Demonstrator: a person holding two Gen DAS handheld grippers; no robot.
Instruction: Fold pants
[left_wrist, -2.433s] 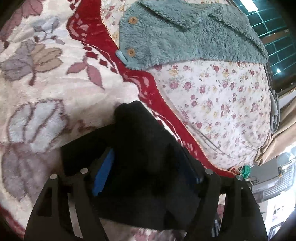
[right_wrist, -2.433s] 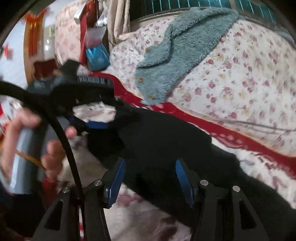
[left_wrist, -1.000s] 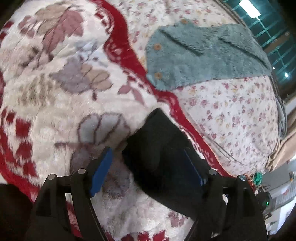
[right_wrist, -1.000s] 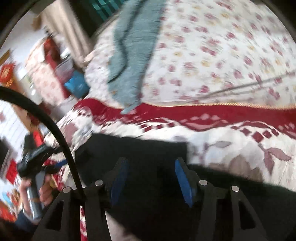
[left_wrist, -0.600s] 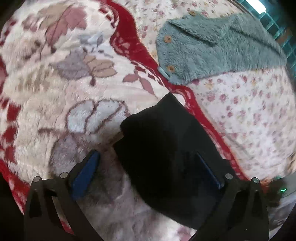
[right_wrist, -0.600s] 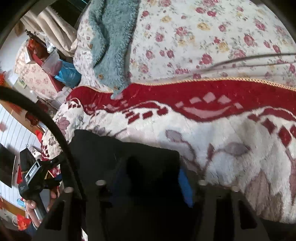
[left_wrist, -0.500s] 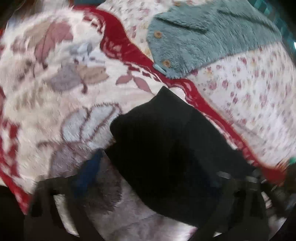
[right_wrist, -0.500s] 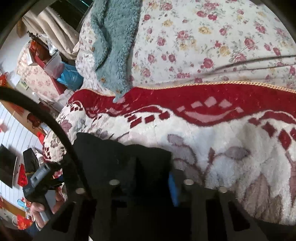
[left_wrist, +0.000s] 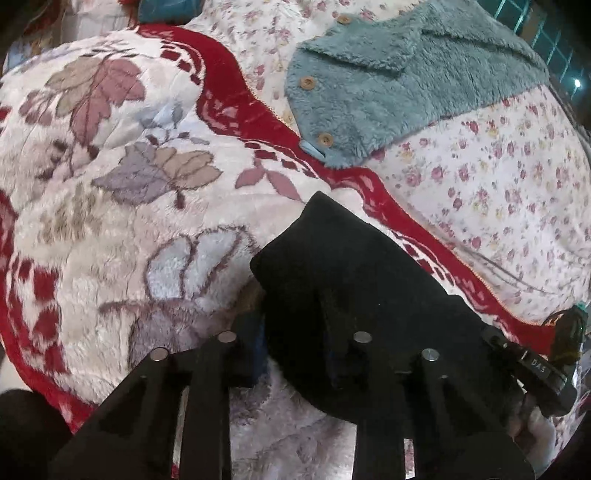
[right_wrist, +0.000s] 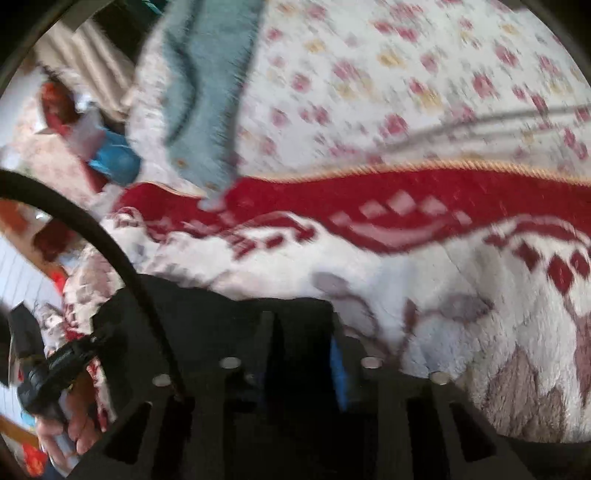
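The black pants lie bunched on a fluffy white and red floral blanket. My left gripper is shut on their near left edge, its blue pads mostly buried in the fabric. In the right wrist view the pants fill the lower middle, and my right gripper is shut on a fold of them. The other gripper and the hand holding it show at the lower left of that view. The right gripper's body shows at the lower right of the left wrist view.
A teal fleece garment with wooden buttons lies on the pink-flowered bedsheet beyond the blanket's red border. It also shows in the right wrist view. Curtains and blue bags stand past the bed's far edge.
Both grippers were open over the pants and have closed onto the black fabric. The left gripper has moved in on the pants' edge; the right view is blurred with motion.
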